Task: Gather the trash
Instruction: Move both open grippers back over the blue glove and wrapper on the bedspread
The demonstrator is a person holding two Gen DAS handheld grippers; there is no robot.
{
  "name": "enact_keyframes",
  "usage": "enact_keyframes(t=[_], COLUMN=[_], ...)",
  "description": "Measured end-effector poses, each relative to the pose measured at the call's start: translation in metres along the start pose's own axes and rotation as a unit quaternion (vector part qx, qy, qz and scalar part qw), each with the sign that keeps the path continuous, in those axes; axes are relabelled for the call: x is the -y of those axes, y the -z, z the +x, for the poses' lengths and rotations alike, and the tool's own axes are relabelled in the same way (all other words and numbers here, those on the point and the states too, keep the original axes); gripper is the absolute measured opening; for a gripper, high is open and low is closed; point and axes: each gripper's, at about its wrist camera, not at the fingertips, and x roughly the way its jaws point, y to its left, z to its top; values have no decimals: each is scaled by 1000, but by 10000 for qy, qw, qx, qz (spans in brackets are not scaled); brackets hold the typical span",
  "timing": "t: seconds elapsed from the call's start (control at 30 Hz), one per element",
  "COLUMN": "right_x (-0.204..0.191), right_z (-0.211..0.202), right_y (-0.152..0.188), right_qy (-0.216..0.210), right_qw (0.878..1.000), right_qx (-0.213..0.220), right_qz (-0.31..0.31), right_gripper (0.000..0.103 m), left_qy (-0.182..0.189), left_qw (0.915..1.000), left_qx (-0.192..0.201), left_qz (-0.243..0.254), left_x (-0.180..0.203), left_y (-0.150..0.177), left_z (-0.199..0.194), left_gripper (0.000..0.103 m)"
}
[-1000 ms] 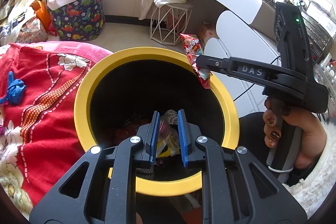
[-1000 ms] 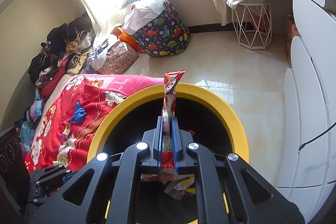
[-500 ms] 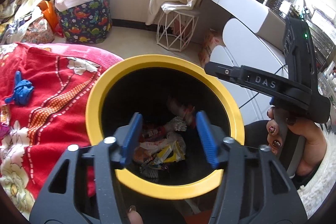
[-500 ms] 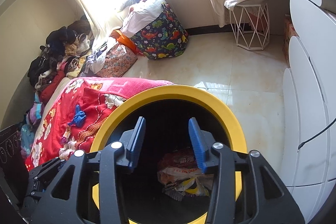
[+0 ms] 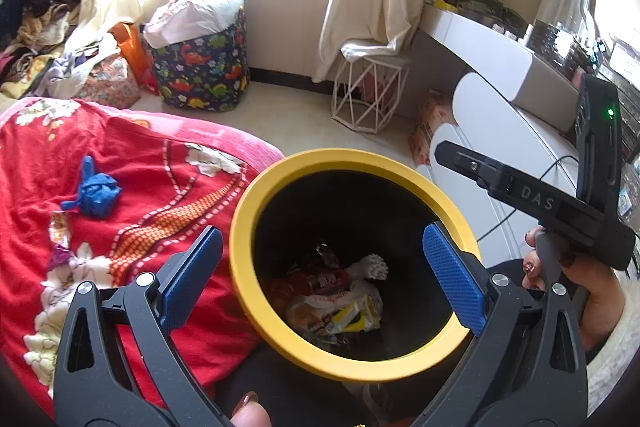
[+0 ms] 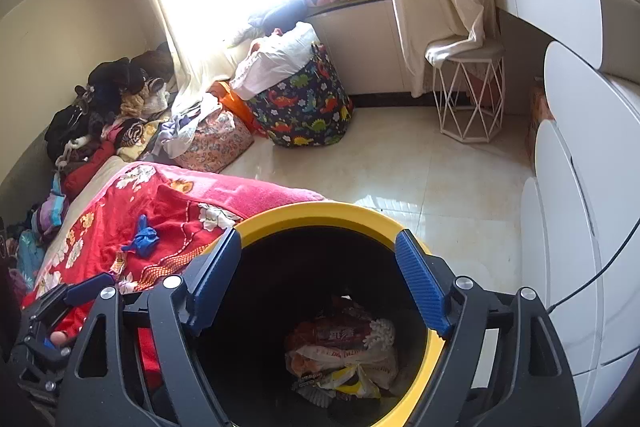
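Wrappers (image 6: 340, 355) heaped, labels unreadable, deep inside shadowed bin (image 5: 256, 195).

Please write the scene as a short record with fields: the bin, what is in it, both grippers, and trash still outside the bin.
bin: yellow-rimmed bin, black inside, beside the red blanket
contents: wrappers piled at the bottom
left gripper: open, nothing between its jaws, over the bin; jaws have just been opening
right gripper: open, nothing held, over the bin; jaws have just been opening
trash still out: blue crumpled piece and a small wrapper on the blanket
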Motion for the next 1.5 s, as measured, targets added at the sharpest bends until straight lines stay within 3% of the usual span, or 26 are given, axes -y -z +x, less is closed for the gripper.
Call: enact_keyframes(t=[0.7,1.13,1.5], right_x=[-68,-127,-181], right_z=[-5,23,72], right_y=[-11,-14,-21], right_qy=[-411,-795,-1182], right_qw=[9971,9902,9801], right_qx=[221,-10,-378], right_qz=[-606,-1148,-1550], right_gripper=[84,85,86], left_qy=[-732,-1172,-1608], left_qw=[9942,9872,9756], left_qx=[715,722,524], left_qz=[-339,-808,-1398], left_x=[-54,-116,-179], left_y=[-13,-10,11], left_z=[-43,-55,-57], left_gripper=[92,92,92])
